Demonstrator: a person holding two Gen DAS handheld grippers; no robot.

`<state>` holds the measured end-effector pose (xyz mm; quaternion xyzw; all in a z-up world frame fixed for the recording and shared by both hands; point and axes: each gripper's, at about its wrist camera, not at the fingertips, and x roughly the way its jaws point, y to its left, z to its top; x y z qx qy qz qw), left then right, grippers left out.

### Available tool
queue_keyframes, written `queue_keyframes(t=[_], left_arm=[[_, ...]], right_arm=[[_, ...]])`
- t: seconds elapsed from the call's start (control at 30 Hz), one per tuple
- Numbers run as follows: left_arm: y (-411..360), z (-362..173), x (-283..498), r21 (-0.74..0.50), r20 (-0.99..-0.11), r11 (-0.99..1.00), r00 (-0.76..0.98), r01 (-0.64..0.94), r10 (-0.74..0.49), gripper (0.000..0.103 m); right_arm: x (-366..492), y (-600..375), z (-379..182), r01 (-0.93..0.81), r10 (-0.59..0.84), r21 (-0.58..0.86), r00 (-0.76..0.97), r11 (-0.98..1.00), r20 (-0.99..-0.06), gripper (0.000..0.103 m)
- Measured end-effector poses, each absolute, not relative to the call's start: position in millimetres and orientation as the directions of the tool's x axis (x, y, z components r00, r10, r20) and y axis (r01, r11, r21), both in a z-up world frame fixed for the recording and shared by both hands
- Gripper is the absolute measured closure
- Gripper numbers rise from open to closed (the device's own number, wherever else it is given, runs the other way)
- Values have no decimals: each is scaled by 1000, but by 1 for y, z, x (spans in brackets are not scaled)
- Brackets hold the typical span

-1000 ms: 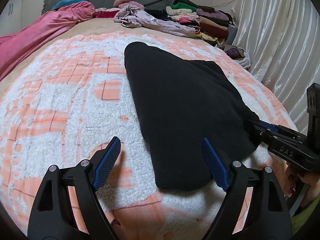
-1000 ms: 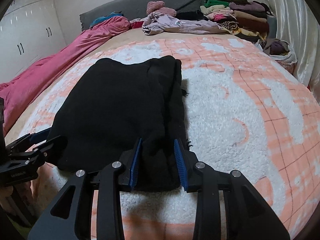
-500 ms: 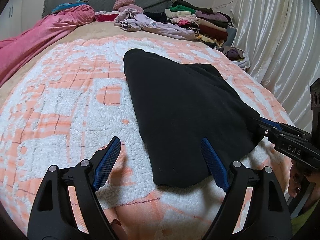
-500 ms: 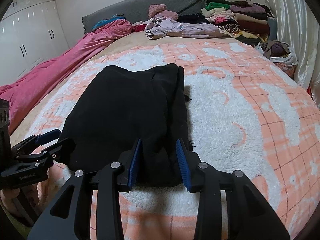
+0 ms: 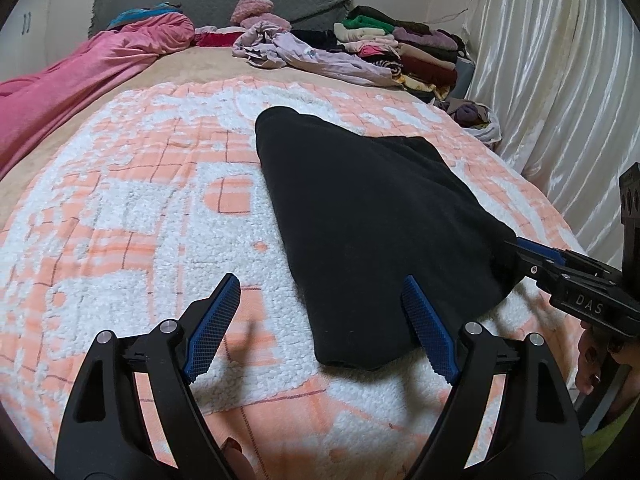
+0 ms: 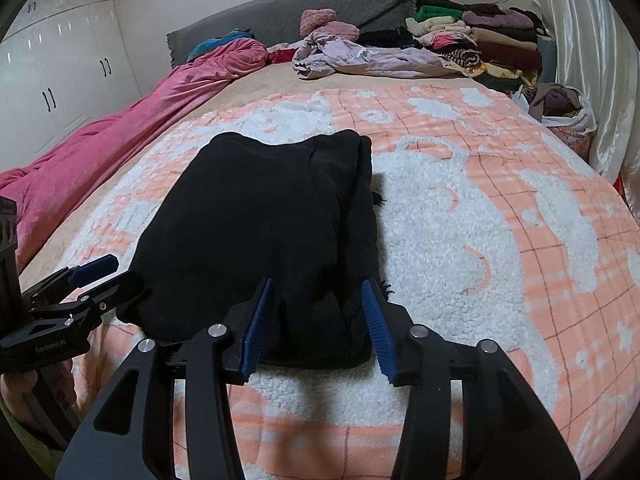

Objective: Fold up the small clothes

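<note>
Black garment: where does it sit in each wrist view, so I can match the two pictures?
Left wrist view: the black garment runs from centre to lower right, its near edge by the right pad of the left hand-held gripper.
Right wrist view: it lies centre-left, its near end between the fingers of the right hand-held gripper.
Shared landmark: the stack of folded clothes, top right in both.
</note>
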<state>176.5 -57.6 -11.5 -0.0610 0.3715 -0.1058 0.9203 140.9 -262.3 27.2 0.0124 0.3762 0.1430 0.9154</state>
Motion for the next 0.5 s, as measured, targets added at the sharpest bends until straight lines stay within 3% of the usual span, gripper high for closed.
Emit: queue_keyframes(t=[0.1,0.33,0.4,0.5], left_arm=[[-54,-8,173,-193,-666,971,707,143,-237,27],[-49,3,164,-182,-650,976,730,121,-212,17],[-48,6,161,-175,-648,978,735,114,-202,10],[-47,11,155,-161,-637,981,747,110,-188,10]], right_arm=[[138,-262,31,-248,267,127,686,960,-677,48],[128,-267,48,-226,255,128,731,966,-632,28],[126,-268,53,-214,248,131,744,968,-620,17],[123,-271,60,-199,244,142,760,970,-603,10]])
